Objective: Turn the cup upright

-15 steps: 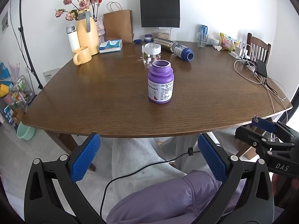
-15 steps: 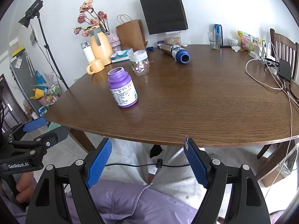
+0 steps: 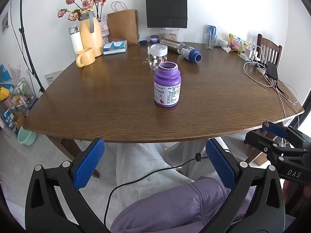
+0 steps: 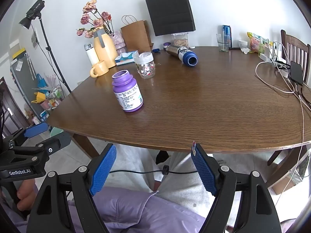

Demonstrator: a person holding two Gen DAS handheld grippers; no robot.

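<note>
A purple bottle (image 3: 167, 85) (image 4: 127, 92) stands upright with its mouth open, near the front middle of the brown table (image 3: 116, 106) (image 4: 204, 106). Behind it stands a clear glass jar (image 3: 157, 57) (image 4: 145, 65). A steel flask with a blue end (image 3: 181, 49) (image 4: 182, 55) lies on its side, its open mouth facing me. A yellow mug (image 3: 85, 57) (image 4: 98, 69) sits at the back left. My left gripper (image 3: 154, 147) and right gripper (image 4: 153, 151) are both open and empty, held below the table's front edge above a person's lap.
A yellow jug (image 3: 90, 35), a white flask (image 3: 74, 38), a tissue box (image 3: 115, 47) and paper bags (image 3: 123, 26) line the back. Cables and a phone (image 3: 272, 70) lie at the right edge, by a wooden chair (image 4: 295, 58). A light stand (image 4: 44, 38) is on the left.
</note>
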